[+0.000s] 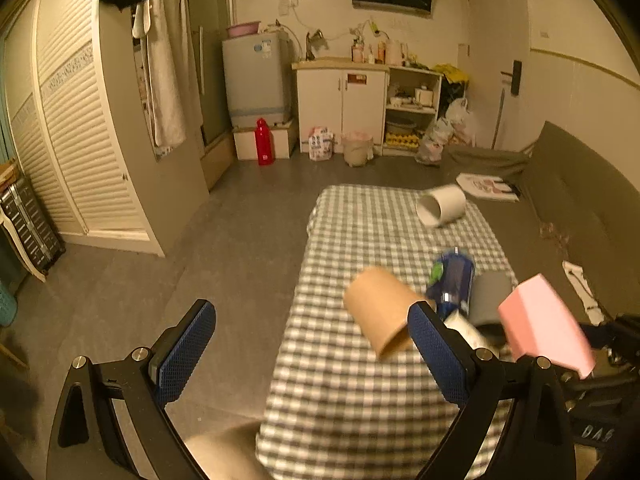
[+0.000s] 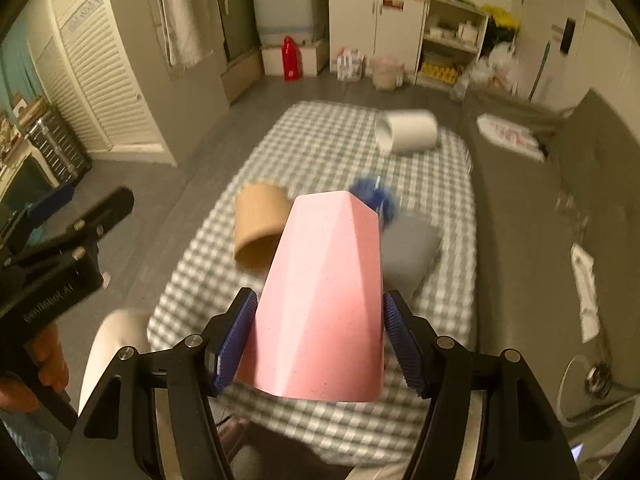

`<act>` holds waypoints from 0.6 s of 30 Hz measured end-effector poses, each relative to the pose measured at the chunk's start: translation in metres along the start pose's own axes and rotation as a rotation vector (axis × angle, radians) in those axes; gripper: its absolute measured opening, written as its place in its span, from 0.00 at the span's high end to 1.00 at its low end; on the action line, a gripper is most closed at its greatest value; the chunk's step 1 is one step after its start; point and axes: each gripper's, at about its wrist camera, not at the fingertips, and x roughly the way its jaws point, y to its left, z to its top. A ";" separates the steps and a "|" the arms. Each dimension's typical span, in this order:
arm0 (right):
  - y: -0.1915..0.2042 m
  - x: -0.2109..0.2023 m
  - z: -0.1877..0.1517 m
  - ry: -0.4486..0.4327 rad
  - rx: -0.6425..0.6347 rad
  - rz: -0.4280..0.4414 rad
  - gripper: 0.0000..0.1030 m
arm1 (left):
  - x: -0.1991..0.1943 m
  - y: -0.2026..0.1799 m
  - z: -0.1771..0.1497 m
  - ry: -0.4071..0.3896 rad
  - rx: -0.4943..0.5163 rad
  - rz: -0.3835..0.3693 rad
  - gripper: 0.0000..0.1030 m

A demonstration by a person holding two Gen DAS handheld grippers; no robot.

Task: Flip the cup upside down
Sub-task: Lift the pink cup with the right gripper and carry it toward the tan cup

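Right wrist only — jaws clamp pink cup (image 2: pixel 320 304).

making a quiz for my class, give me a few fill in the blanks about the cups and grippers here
1. The right gripper is shut on the ____ cup.
2. The white cup lies on its ____ on the checked cloth.
3. The left gripper is open and holds ____.
4. The brown cup lies with its open mouth toward the ____.

Missing words: pink; side; nothing; camera
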 end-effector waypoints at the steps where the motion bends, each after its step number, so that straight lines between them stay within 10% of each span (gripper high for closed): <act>1: 0.000 0.005 -0.008 0.014 0.000 0.007 0.37 | 0.001 -0.001 -0.008 0.013 0.001 0.001 0.03; 18: 0.012 0.101 -0.059 0.169 0.036 0.033 0.37 | 0.039 0.007 -0.074 0.181 -0.022 0.032 0.03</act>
